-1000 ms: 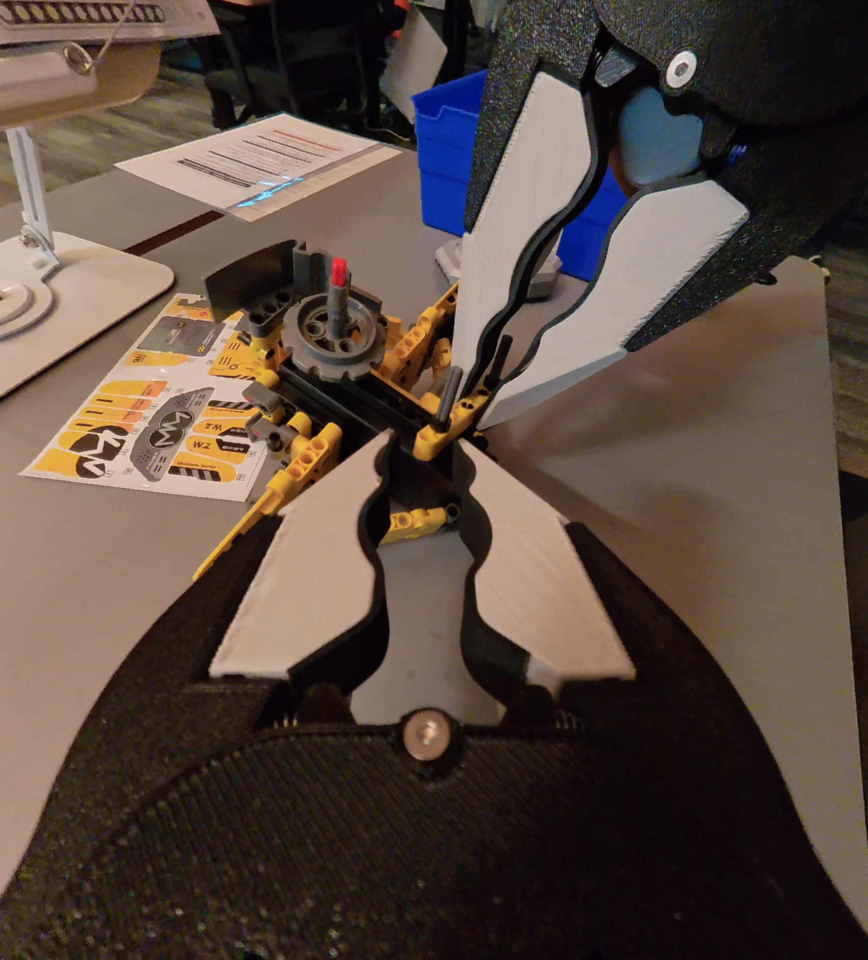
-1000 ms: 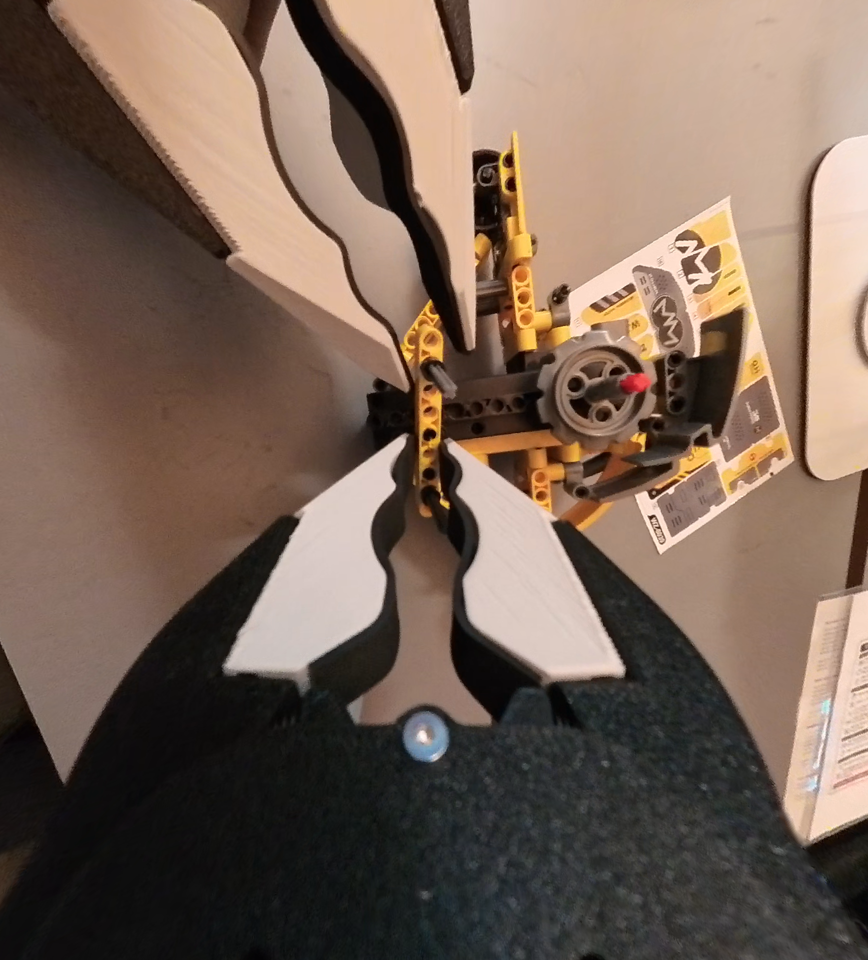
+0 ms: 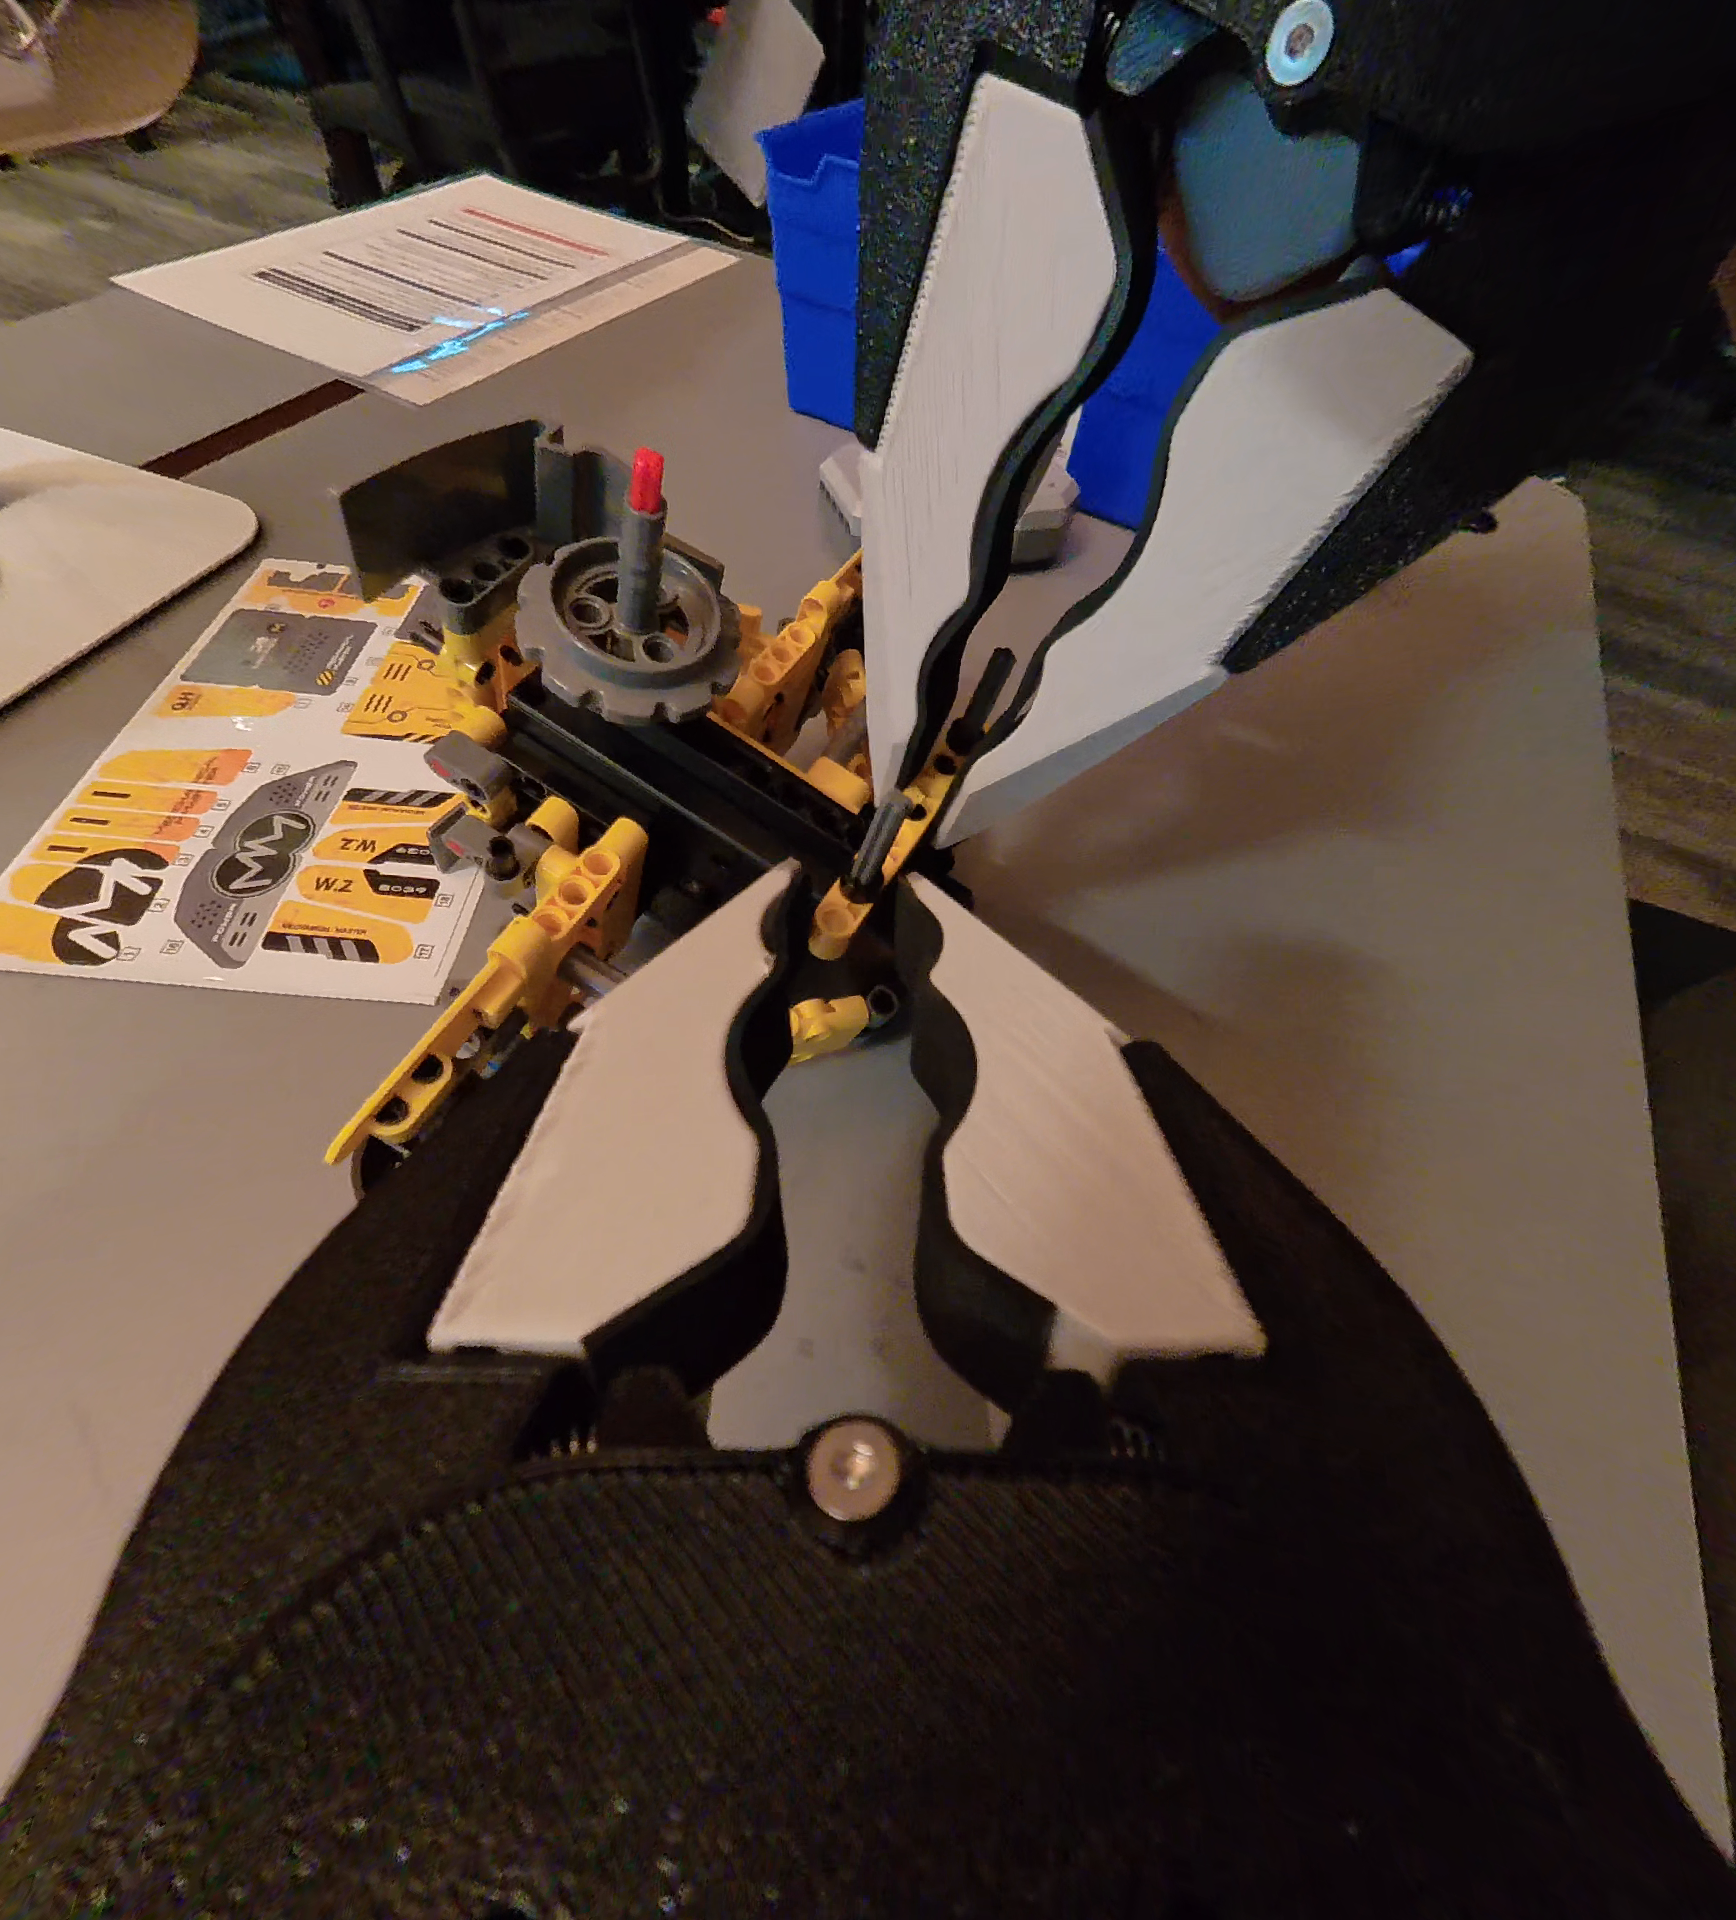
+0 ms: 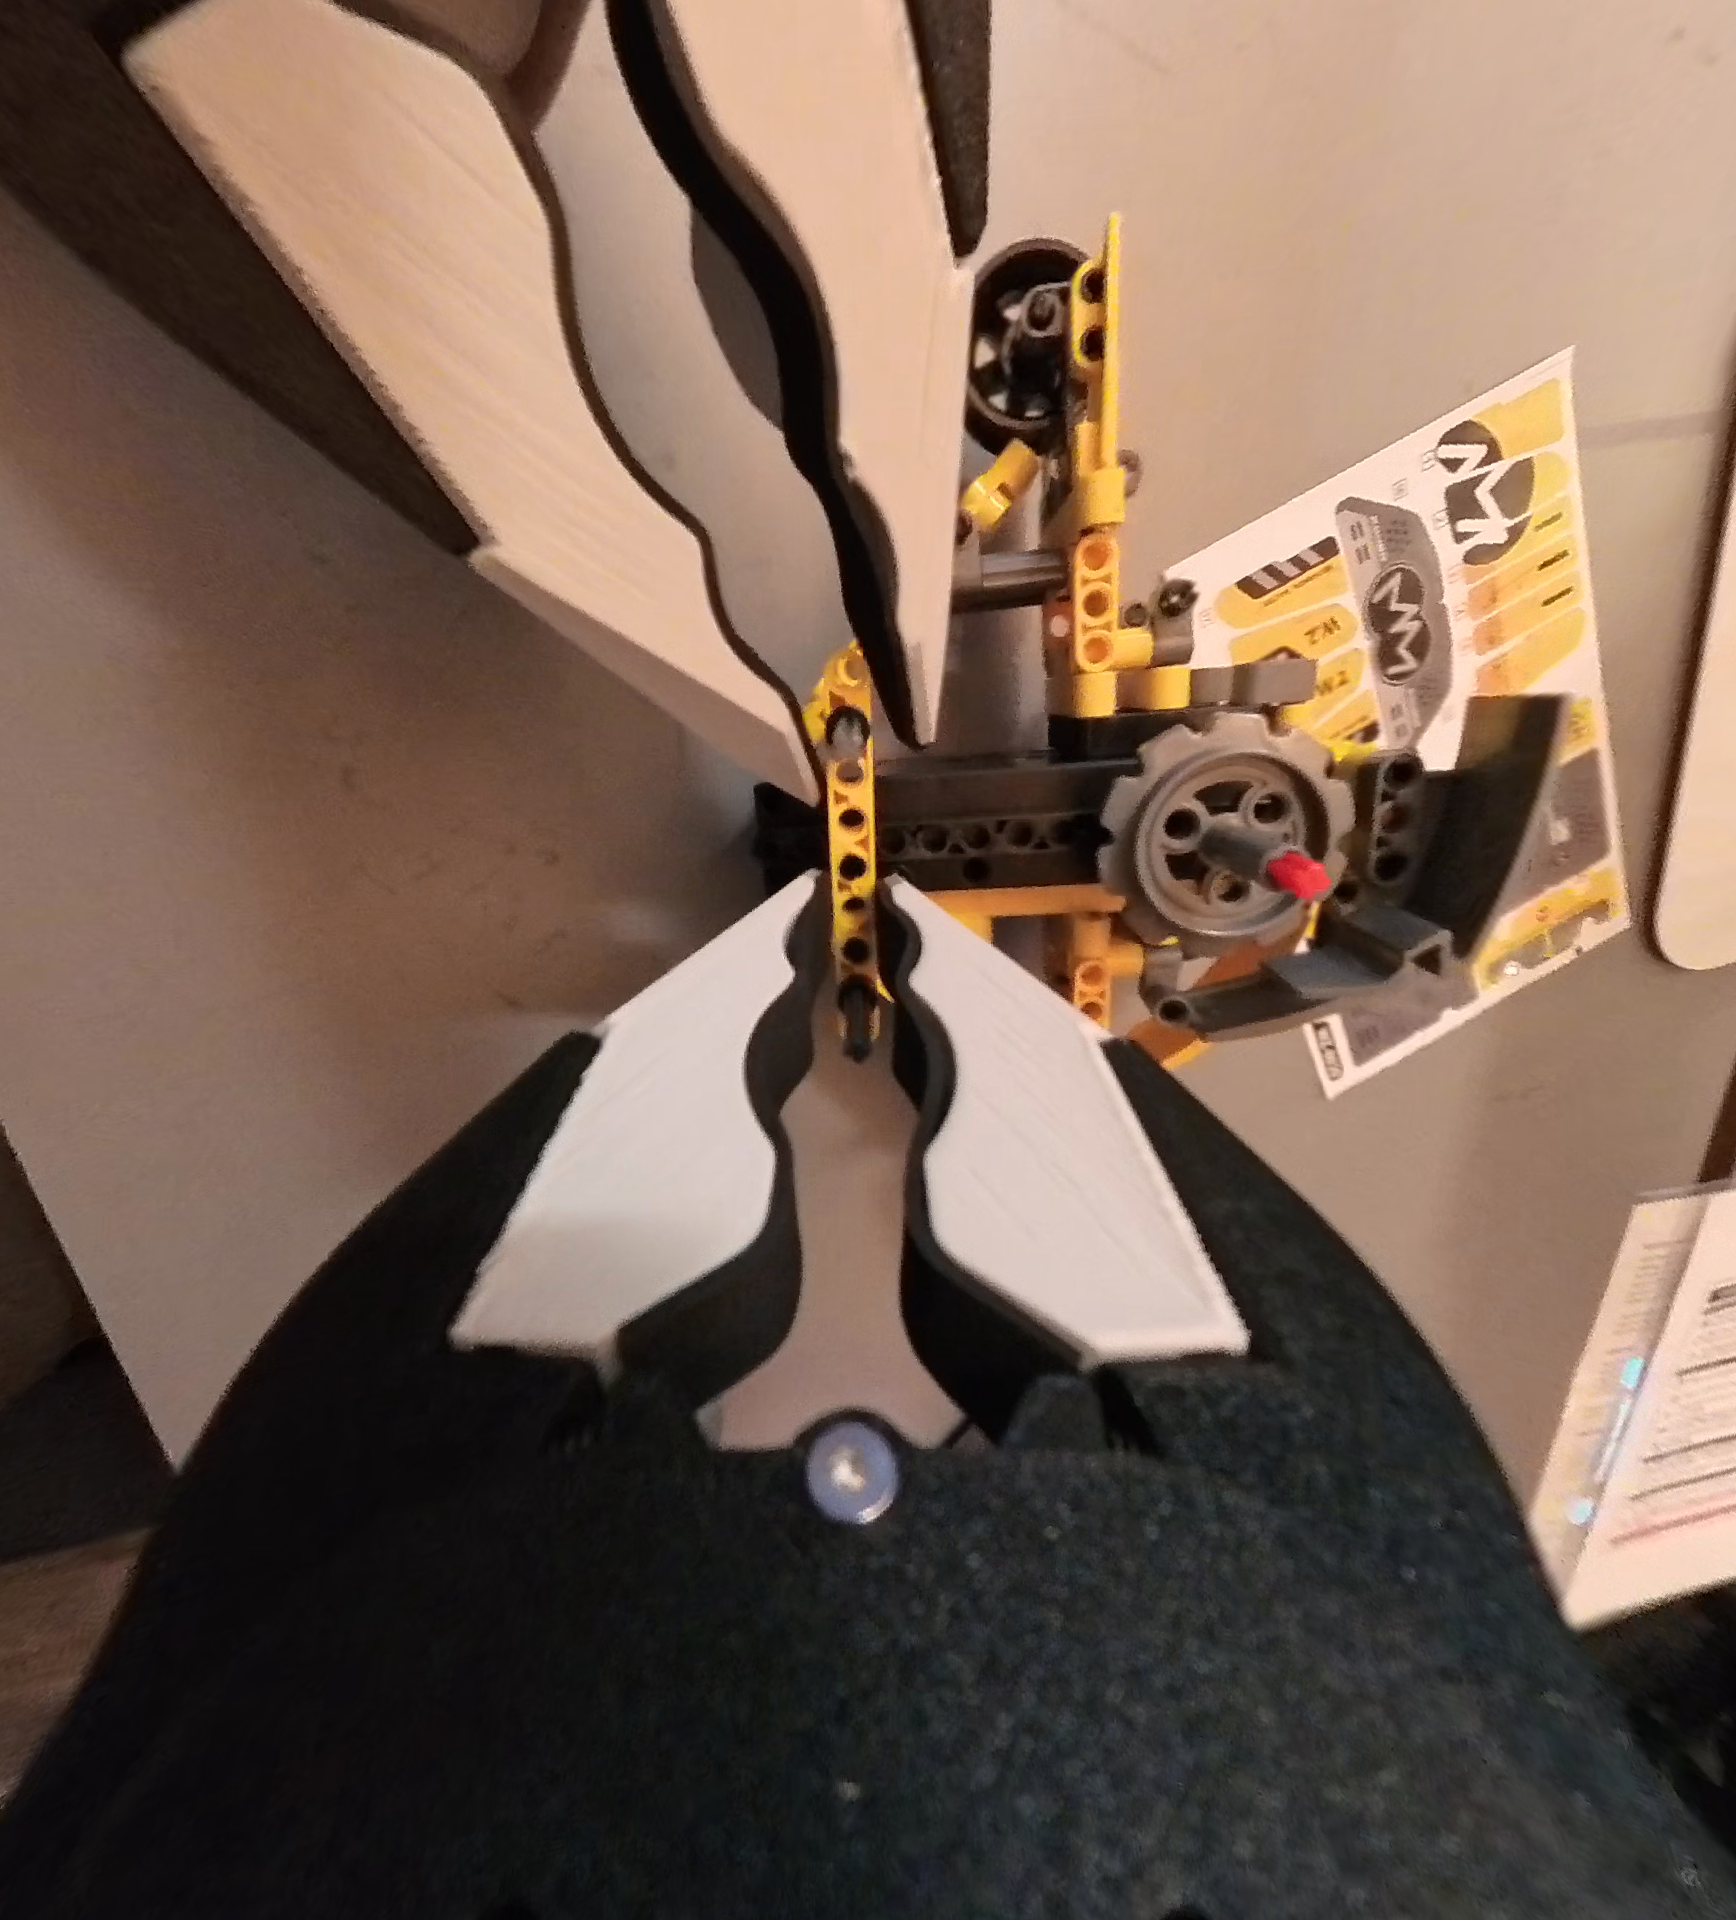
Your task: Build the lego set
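Both grippers, left (image 3: 848,914) and right (image 4: 859,925), pinch one yellow holed plastic beam (image 4: 851,831) near the grey table's edge (image 3: 1612,1039), sticker sheet (image 3: 220,810) alongside.

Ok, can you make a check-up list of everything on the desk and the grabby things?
Surface: grey table, flat.
Main things: yellow-and-black brick model with a grey gear wheel; yellow beam at its edge.
Clutter: sticker sheet, printed paper, white stand base, blue bin.
Grippers: left hand-held gripper and right hand-held gripper both pinch the yellow beam, from opposite ends.
Cables: nothing seen.
Surroundings: carpet floor beyond the table.
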`<state>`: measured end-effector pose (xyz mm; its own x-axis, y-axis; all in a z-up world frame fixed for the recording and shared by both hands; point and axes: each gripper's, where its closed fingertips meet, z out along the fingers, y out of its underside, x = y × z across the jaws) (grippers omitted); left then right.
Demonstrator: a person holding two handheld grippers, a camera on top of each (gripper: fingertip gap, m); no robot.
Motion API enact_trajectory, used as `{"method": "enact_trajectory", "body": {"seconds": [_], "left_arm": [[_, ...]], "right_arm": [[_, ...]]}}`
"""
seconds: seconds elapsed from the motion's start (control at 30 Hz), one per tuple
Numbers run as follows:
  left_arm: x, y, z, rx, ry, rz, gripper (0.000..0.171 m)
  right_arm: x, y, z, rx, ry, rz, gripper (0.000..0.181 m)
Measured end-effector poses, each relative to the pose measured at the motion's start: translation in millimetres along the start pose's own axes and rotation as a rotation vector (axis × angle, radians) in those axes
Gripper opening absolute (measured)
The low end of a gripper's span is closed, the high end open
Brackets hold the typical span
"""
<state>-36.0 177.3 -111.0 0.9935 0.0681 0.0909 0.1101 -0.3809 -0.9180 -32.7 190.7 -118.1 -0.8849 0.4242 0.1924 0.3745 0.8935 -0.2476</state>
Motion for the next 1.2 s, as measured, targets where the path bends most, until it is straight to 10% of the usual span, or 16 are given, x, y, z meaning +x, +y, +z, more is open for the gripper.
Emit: {"method": "enact_trajectory", "body": {"seconds": [0.43,0.67,0.8,1.0,1.2], "left_arm": [[-2,3,1,-0.004,-0.012,0.008,0.011],[-1,2,3,-0.002,-0.006,-0.002,0.011],[-1,2,4,-0.002,-0.012,0.006,0.011],[0,2,4,-0.009,-0.022,0.031,0.011],[0,3,2,-0.043,-0.043,0.106,0.010]], "right_arm": [[6,1,1,0.118,0.072,-0.034,0.009],[10,1,-34,0.499,0.279,0.044,0.039],[18,8,-57,0.836,0.390,0.397,0.050],[6,25,-42,1.241,-0.018,1.158,0.050],[1,22,-19,1.357,-0.349,1.524,0.055]]}}
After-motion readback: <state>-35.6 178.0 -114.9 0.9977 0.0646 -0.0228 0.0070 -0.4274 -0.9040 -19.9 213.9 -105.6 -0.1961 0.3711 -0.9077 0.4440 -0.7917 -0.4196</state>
